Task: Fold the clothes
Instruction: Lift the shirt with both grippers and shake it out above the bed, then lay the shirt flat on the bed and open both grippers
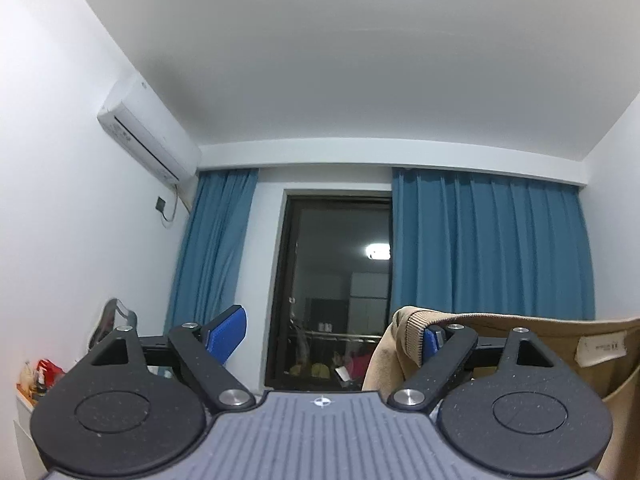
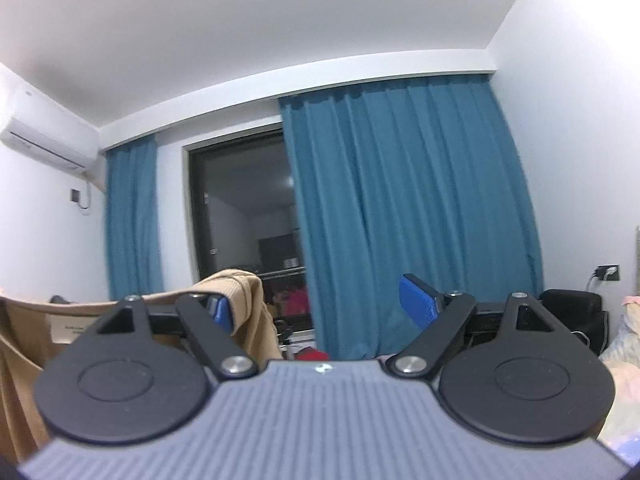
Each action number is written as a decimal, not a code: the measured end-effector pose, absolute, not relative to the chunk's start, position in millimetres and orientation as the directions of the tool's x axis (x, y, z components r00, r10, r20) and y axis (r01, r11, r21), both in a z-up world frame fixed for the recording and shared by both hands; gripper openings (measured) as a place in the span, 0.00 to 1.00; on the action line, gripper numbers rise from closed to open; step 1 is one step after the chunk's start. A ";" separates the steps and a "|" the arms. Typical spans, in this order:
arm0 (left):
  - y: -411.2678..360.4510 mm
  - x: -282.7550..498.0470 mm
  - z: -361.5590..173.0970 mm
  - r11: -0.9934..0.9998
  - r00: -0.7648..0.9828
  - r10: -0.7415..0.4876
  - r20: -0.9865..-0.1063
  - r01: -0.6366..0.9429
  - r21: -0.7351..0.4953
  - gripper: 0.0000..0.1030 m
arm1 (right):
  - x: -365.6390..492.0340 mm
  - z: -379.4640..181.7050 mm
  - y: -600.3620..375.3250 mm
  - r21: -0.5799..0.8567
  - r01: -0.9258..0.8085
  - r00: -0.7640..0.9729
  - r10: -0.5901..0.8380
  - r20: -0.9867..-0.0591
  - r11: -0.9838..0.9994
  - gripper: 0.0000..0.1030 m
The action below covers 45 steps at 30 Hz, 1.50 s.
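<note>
A tan knit garment with a white label hangs in the air between both grippers. My left gripper stands open, tilted up toward the ceiling. The garment's ribbed edge is draped over its right finger, and the left blue pad is bare. My right gripper is open as well. The same garment hangs over its left finger, while its right pad is bare. Neither pair of jaws closes on the cloth.
Blue curtains frame a dark glass door straight ahead. An air conditioner sits high on the left wall. Small clutter lies low at the left. A black object, a wall socket and pale bedding are at the right.
</note>
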<state>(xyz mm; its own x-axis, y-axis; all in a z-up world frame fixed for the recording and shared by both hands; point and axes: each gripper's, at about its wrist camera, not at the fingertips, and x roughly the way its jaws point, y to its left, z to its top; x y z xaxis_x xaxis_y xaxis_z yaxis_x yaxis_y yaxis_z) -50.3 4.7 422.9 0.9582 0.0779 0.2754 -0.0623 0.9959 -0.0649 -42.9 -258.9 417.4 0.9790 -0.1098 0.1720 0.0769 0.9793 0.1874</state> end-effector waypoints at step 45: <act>-20.8 562.8 -99.6 0.994 0.673 -0.030 -0.739 0.098 0.050 0.99 | 530.7 -55.5 -230.1 0.135 -0.088 0.593 0.161 -0.789 0.987 0.80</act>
<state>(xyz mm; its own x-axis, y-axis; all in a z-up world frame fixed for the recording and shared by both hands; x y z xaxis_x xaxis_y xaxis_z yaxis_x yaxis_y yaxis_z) 562.8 -20.8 -99.6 0.6735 -0.0295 -0.7386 0.0980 0.9940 0.0495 530.7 -230.1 -55.5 0.5933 0.1612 -0.7886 -0.0880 0.9869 0.1355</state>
